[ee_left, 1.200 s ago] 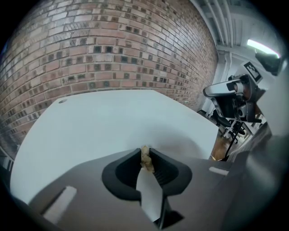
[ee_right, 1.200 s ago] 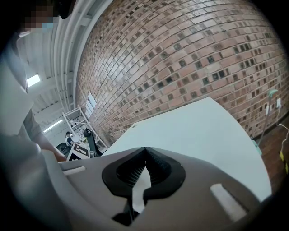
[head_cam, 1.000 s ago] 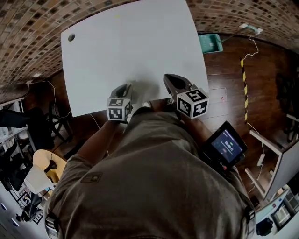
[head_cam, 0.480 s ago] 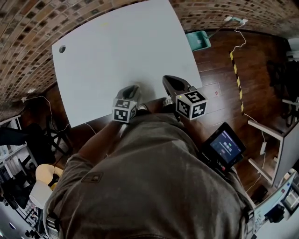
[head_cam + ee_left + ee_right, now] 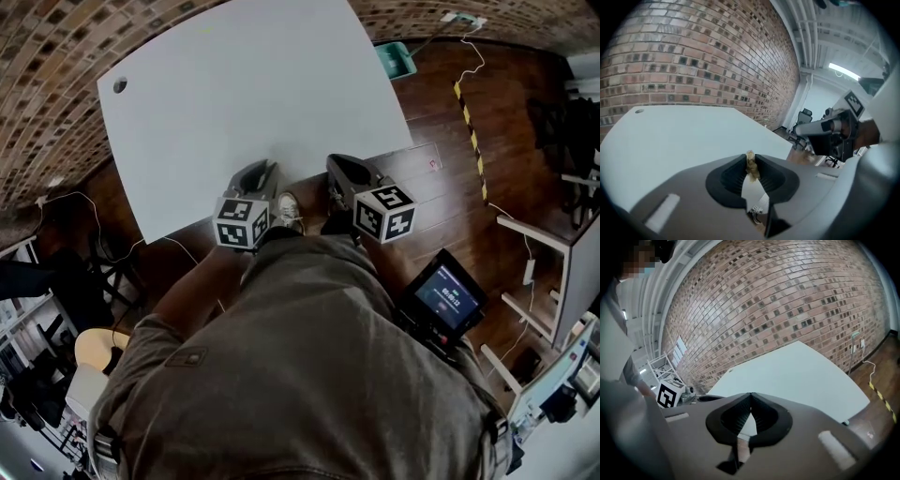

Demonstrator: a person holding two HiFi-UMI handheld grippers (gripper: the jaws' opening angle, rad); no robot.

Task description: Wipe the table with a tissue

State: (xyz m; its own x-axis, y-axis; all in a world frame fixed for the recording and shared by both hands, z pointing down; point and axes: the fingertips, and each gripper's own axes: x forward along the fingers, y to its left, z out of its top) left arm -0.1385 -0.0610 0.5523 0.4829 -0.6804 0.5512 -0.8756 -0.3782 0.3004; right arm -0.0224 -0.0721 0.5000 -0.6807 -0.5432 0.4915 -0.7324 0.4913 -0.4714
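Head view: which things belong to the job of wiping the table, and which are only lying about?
For the job:
table
tissue, pinched in the left gripper
right gripper, shut on nothing

Only lying about:
green tray on the floor
striped tape on the floor
small lit screen beside the person
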